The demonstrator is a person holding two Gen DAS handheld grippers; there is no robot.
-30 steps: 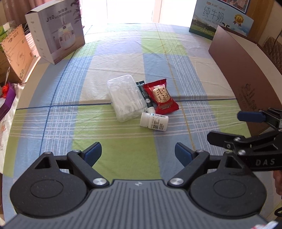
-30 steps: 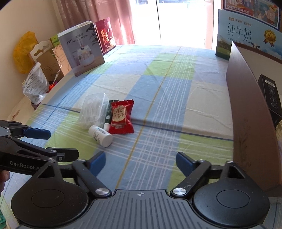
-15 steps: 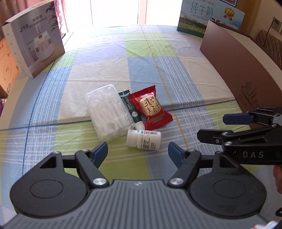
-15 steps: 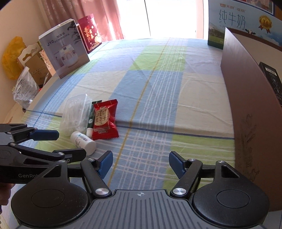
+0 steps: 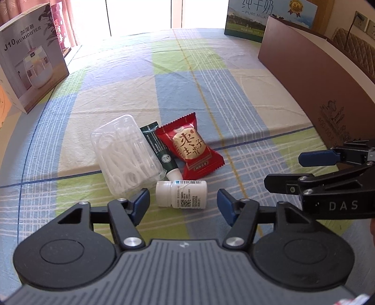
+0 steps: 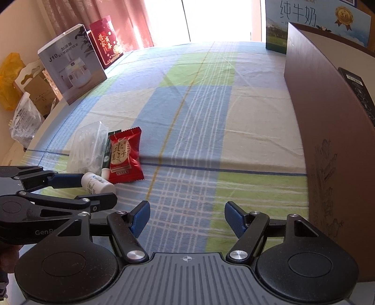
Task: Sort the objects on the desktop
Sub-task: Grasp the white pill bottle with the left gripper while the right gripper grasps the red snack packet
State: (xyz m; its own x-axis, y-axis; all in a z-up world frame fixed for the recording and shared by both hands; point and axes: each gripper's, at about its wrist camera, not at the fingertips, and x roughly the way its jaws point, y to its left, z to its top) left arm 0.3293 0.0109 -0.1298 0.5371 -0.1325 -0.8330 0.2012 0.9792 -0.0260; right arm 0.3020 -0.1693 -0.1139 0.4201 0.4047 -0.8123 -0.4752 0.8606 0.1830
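Note:
A white pill bottle [image 5: 181, 193] lies on its side on the checked cloth, between the open fingers of my left gripper [image 5: 182, 205]; it also shows in the right wrist view [image 6: 97, 183]. Behind it lie a clear box of floss picks [image 5: 125, 153], a dark green tube [image 5: 159, 150] and a red snack packet [image 5: 191, 147]. My right gripper [image 6: 185, 217] is open and empty over bare cloth, to the right of the pile. It shows at the right of the left wrist view [image 5: 290, 171].
A tall brown box [image 6: 328, 131] walls the right side, with a black item [image 6: 358, 91] inside. A humidifier box [image 5: 30, 61] and a red box [image 6: 105, 42] stand at the far left, a milk carton [image 5: 267, 16] at the back. Bags [image 6: 23, 122] lie off the table's left edge.
My left gripper has moved forward and down toward the pile, so the pill bottle now lies between its fingers. My right gripper has also edged forward. Nothing has been grasped.

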